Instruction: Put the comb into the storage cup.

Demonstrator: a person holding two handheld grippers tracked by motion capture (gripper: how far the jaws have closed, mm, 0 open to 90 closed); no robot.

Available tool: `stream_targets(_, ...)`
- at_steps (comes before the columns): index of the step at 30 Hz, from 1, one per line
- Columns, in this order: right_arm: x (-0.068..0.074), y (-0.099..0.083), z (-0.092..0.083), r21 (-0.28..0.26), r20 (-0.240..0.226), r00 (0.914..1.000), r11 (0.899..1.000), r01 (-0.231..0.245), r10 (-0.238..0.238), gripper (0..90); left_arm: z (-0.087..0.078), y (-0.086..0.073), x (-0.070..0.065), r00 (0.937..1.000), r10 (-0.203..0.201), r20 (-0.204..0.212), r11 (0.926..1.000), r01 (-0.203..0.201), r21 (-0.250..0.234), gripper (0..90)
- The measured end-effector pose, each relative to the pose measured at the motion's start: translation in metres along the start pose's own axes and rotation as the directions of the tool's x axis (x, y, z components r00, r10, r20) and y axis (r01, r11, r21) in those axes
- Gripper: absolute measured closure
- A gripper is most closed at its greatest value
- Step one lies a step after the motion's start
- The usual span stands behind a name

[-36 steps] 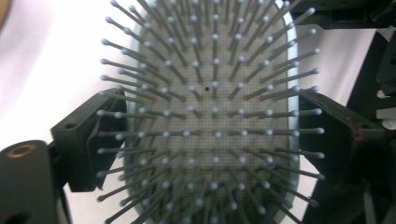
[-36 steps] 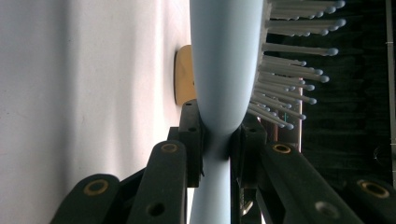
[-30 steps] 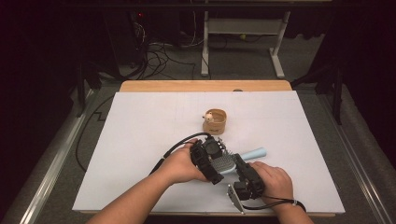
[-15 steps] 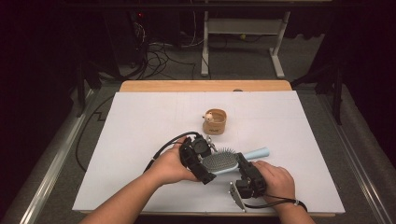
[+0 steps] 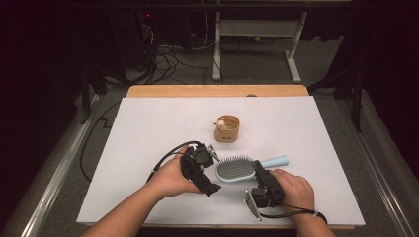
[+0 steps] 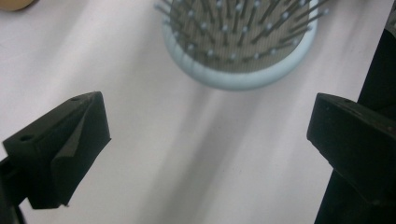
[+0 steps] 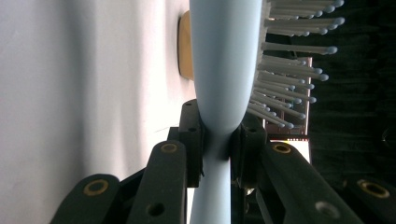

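A pale blue hairbrush (image 5: 237, 169) lies bristles-up on the white table (image 5: 148, 128), near its front edge, pinched at the neck by the right gripper (image 5: 260, 174). In the right gripper view the two black jaws clamp the narrow neck of the brush from both sides, the head running away from the camera with its bristles (image 7: 289, 70) fanning out to one side. The left gripper (image 5: 210, 157) sits just beside the rounded end of the brush head, jaws spread wide; they have just been opening, and nothing lies between them. In the left gripper view the head (image 6: 240, 42) lies just ahead of the two parted fingers (image 6: 60, 149), with bare tabletop between them.

The work in hand looks like a hand-over or a shared hold: one claw keeps the brush steady while the other has let go of the head or lines up to take it. If the left is to grip, it needs to come forward far enough for the rim of the head to sit between its jaws, and to close on the plastic edge rather than on the bristles, which would bend and slip.

Farther back, near the middle of the table, stands a small wooden cup (image 5: 227, 129) with something round and pale in it; what it is cannot be told. It is well apart from both grippers and blocks nothing. The left gripper's cable (image 5: 165, 157) loops on the table behind the hand, clear of the brush.
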State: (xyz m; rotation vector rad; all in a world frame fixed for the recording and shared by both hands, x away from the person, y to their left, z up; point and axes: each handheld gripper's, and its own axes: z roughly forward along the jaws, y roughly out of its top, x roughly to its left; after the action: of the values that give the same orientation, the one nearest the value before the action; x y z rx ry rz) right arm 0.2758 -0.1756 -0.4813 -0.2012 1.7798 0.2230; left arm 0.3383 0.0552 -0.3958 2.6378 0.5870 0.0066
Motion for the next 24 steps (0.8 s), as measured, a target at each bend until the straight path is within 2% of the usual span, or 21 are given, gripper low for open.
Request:
stream_targets(2,0.0,-0.001,0.0,0.005,-0.001,1.0,1.0,-0.004,0.004,78.4,0.001,-0.004,0.001,0.9998,0.004,-0.02,1.0,-0.004,0.0,0.4)
stream_targets(5,0.0,-0.002,0.0,0.014,-0.003,1.0,1.0,-0.006,0.006,78.3,0.0,-0.01,0.004,0.9998,-0.005,-0.018,0.9999,0.004,-0.014,0.3)
stream_targets(9,0.0,-0.006,0.001,0.026,-0.011,0.9998,1.0,-0.014,0.014,78.4,0.0,-0.02,0.01,0.9991,-0.032,-0.026,0.9991,0.031,-0.03,0.3)
stream_targets(13,-0.001,-0.008,0.0,0.033,0.0,0.9998,0.999,-0.022,0.022,78.3,0.0,-0.032,0.018,0.9976,-0.064,-0.025,0.9969,0.063,-0.047,0.3)
stream_targets(21,0.0,-0.008,0.0,0.038,-0.005,0.9997,0.999,-0.025,0.025,78.3,0.005,-0.052,0.026,0.9955,-0.08,-0.05,0.9967,0.079,-0.019,0.3)
stream_targets(24,-0.001,-0.008,0.0,0.032,-0.003,0.9999,0.999,-0.016,0.017,78.3,0.007,-0.058,0.029,0.9945,-0.093,-0.048,0.9957,0.093,-0.008,0.3)
